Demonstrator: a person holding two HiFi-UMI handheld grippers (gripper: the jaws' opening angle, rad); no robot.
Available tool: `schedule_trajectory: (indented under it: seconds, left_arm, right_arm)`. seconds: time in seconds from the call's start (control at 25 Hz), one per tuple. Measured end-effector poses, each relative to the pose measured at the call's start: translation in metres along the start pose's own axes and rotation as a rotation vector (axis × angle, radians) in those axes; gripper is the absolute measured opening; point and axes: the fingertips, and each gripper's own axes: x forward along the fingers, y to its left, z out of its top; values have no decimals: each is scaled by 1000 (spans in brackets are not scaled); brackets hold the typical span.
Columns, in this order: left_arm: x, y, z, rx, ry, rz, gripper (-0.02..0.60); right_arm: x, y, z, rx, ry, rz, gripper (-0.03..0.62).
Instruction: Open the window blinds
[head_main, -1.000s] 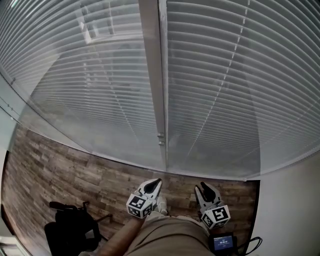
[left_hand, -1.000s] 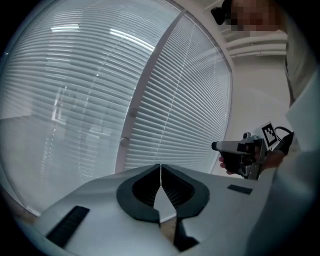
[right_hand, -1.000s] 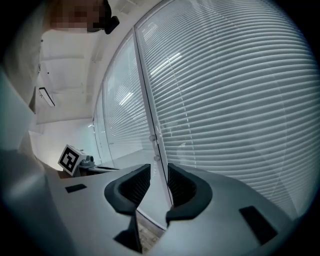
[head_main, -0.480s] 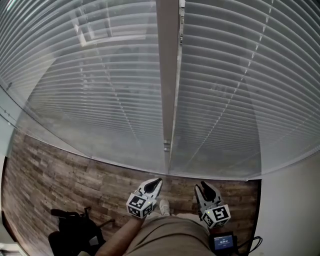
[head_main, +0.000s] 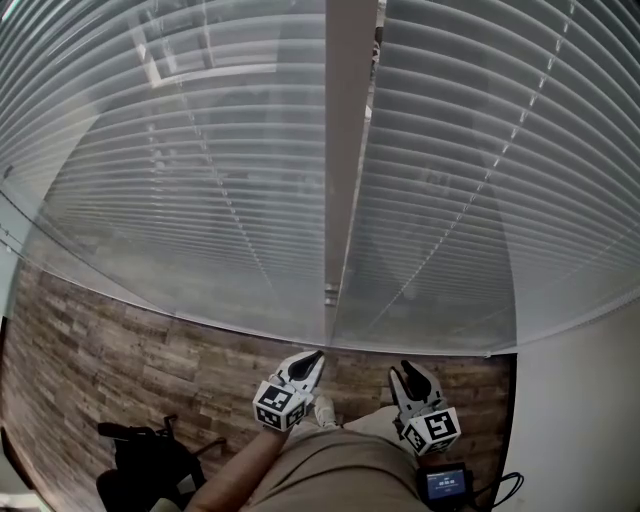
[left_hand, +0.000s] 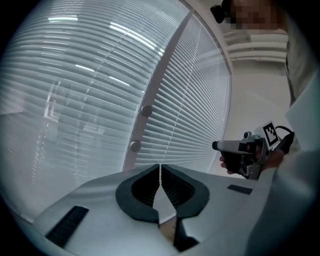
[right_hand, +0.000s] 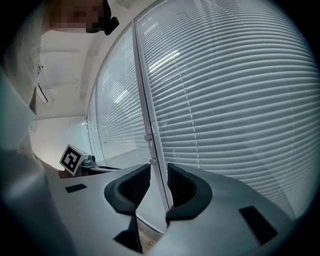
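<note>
I see 2 white slatted blinds, left blind (head_main: 180, 170) & right blind (head_main: 490, 170), side by side, both fully lowered, slats horiz. & tilted shut.

Brown wood-plank floor (head_main: 120, 335), plain white wall (head_main: 585, 420) at right, black chair (head_main: 140, 465) at lower left.

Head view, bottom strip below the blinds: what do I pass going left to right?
black object on the floor → left gripper → right gripper → white wall
</note>
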Motion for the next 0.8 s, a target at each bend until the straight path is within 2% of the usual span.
schedule_trajectory:
  seconds: [0.6,0.8]
  left_arm:
    - [14,2,20,-18,-38,110,17]
    - [10,3,20,-12,-27,104,17]
  right_arm:
    - [10,-24,18,-17,5,96,106]
    - [18,-21,20,9,-3,96,106]
